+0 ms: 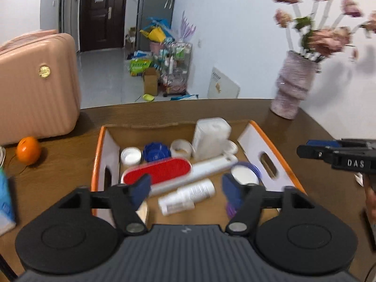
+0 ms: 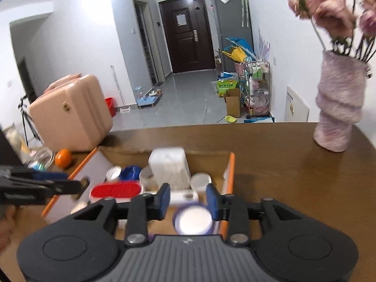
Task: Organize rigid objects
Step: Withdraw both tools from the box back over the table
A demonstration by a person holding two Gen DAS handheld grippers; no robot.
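An orange-rimmed cardboard box [image 1: 282, 150] [image 2: 231, 164] sits on the brown table. In it lie a red oval brush [image 1: 159, 172] [image 2: 115, 191], a white bottle on its side [image 1: 188, 196], a tall white container [image 1: 210, 137] [image 2: 169, 164], a blue lid [image 1: 156, 152] [image 2: 130, 172], white lids and a purple-rimmed lid [image 1: 245, 172] [image 2: 195, 219]. My left gripper [image 1: 185, 189] hangs open above the box, nothing between its fingers. My right gripper [image 2: 188, 201] stands open over the purple-rimmed lid without touching it; it also shows from the side [image 1: 303, 150].
A pink ribbed vase [image 1: 293, 87] [image 2: 338, 108] with flowers stands at the table's back right. An orange [image 1: 28, 150] [image 2: 63, 158] lies left of the box, in front of a pink suitcase [image 1: 35, 87] [image 2: 72, 112]. A blue packet [image 1: 5, 199] lies at the left edge.
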